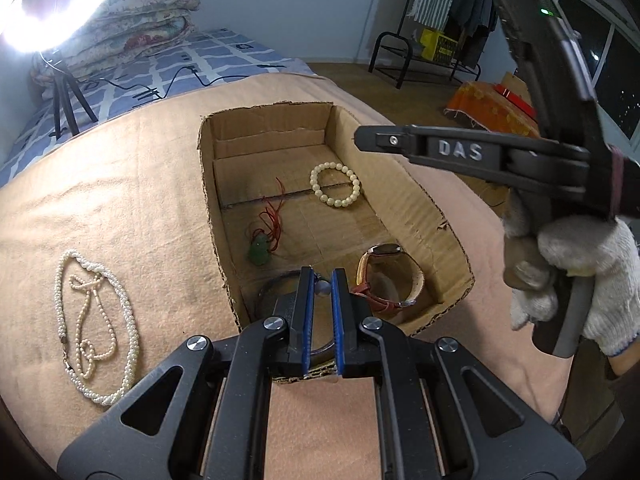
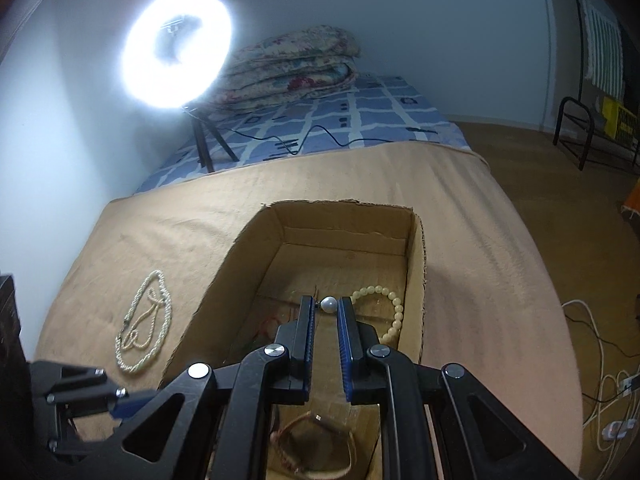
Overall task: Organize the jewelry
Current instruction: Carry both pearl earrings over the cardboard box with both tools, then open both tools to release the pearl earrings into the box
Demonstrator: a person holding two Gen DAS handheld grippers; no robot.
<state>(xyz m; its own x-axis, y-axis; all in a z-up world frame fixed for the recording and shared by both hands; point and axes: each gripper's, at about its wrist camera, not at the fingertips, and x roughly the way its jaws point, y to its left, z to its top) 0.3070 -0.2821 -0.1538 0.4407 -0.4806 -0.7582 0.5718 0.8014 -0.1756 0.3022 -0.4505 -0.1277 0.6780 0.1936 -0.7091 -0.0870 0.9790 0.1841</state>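
A cardboard box (image 1: 404,176) sits on a tan blanket. It holds a cream bead bracelet (image 1: 335,184), a green pendant on a red cord (image 1: 260,252), a watch with a brown strap (image 1: 386,280) and a dark bangle (image 1: 276,284). A white pearl necklace (image 1: 96,320) lies on the blanket left of the box. My left gripper (image 1: 323,286) is over the box's near end, its jaws narrowly apart around a small pearl-like bead (image 1: 322,289). My right gripper (image 2: 327,305) hovers above the box with a pearl bead (image 2: 329,304) between its tips. The bracelet (image 2: 384,312) and necklace (image 2: 144,328) also show there.
A ring light on a tripod (image 2: 176,48) stands on the blue checked bedsheet (image 2: 320,120) behind the blanket, with folded quilts (image 2: 288,68). A clothes rack (image 1: 440,20) stands on the floor at the right. Cables (image 2: 608,400) lie on the floor.
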